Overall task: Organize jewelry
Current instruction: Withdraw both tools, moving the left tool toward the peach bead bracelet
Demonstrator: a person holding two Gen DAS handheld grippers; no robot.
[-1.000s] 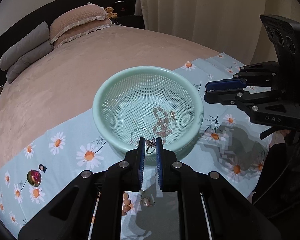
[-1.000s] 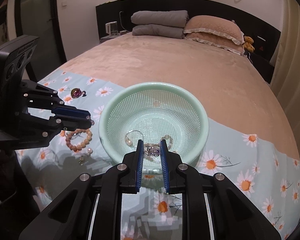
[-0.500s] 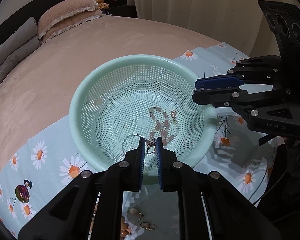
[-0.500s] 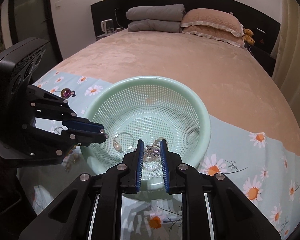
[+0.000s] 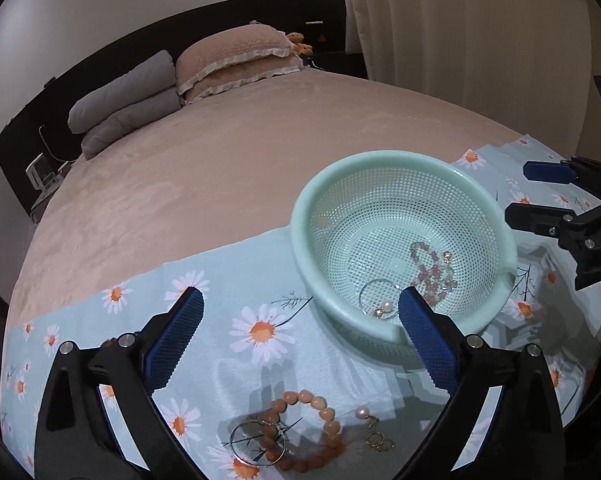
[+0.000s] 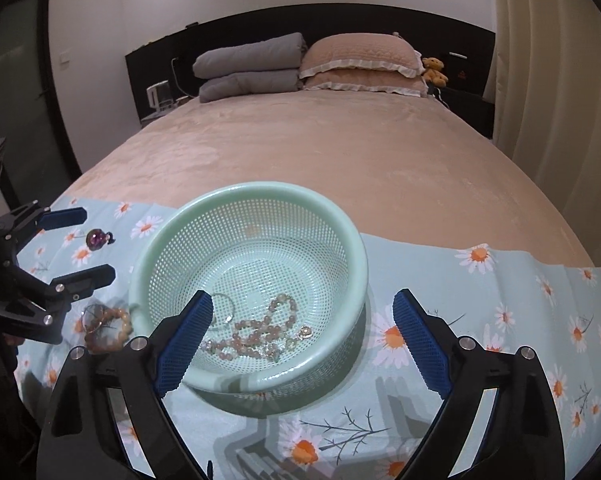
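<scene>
Jewelry (image 6: 260, 332) in basket (image 6: 188, 224), beyond open right jaws.

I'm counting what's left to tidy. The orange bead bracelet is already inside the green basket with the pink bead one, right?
Not quite. The orange bead bracelet still lies on the daisy cloth, outside the green basket, as the left wrist view shows. The pink bead bracelet is inside the basket.

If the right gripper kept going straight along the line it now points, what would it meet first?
Most likely the mint-green mesh basket: the right gripper, its jaws just opened and empty, aims down into it, toward the pink bead bracelet on its bottom. Fisheye depth is uncertain; the near rim could come first.
</scene>
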